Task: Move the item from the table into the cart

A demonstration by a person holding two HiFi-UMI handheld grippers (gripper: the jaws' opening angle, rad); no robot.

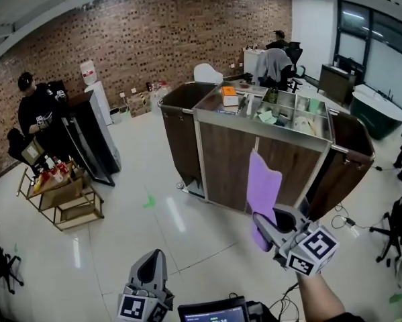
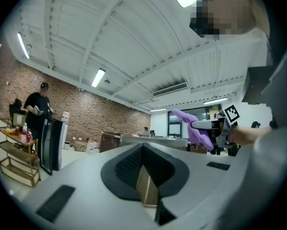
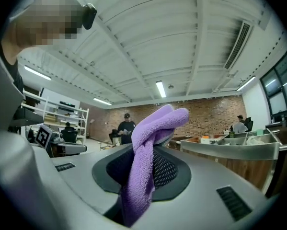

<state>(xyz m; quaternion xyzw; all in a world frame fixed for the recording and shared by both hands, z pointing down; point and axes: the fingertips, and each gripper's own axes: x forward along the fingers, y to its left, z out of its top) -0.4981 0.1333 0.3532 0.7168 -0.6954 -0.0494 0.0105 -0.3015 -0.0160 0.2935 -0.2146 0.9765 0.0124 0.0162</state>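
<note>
Purple cloth [image 1: 263, 192]: soft, light, limp, with a fuzzy pile and folded over on itself. Held in mid-air before the cart [image 1: 217, 159], not yet inside. Pinched at the bunched middle by the right gripper [image 1: 273, 228], fingers closed on it. Judged secure; loose ends may snag the rim. Left gripper [image 1: 150, 272] fingers drawn together, empty.

limp purple cloth [image 1: 263, 186] hangs pinched in the right gripper's [image 1: 262, 225] jaws, before the cart [image 1: 227, 159].

Brick wall [image 1: 140, 32] — wooden rack [image 1: 76, 213], water dispenser [image 1: 98, 102].
</note>
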